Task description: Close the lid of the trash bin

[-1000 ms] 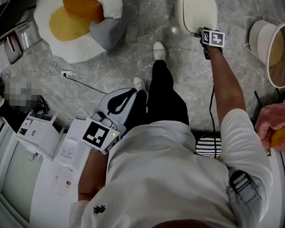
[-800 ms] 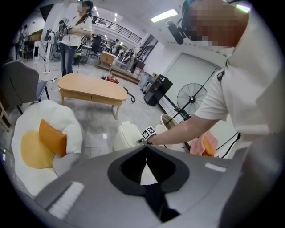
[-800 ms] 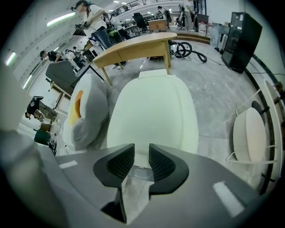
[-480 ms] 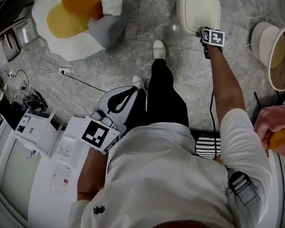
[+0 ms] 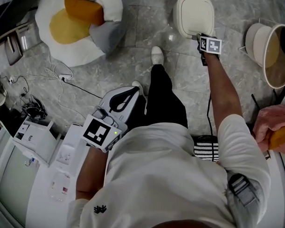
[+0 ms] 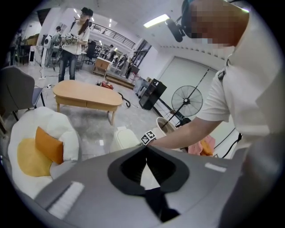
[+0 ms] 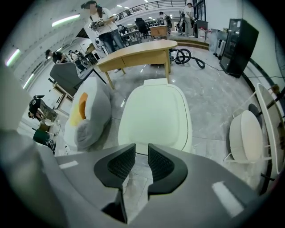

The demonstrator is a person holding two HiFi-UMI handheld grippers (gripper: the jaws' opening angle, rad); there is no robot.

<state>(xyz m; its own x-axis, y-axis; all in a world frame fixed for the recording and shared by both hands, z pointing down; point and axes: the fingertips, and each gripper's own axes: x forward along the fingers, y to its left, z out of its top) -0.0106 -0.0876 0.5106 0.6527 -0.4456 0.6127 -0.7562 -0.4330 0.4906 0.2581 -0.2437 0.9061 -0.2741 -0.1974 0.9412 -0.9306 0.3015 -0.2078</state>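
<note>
The cream plastic trash bin with rounded corners stands on the grey marble floor with its lid down flat and open floor on every side. The right tool hangs over the bin's near edge. Its jaws have just been closing to a narrow gap, with nothing between them. The left tool has its tips together and holds nothing. A round open-topped bin stands well apart; what is inside it cannot be made out.

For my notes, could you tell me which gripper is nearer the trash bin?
Right: the right gripper hovers at the trash bin's near edge, empty jaws just narrowing; the left gripper is by the person's waist.
</note>
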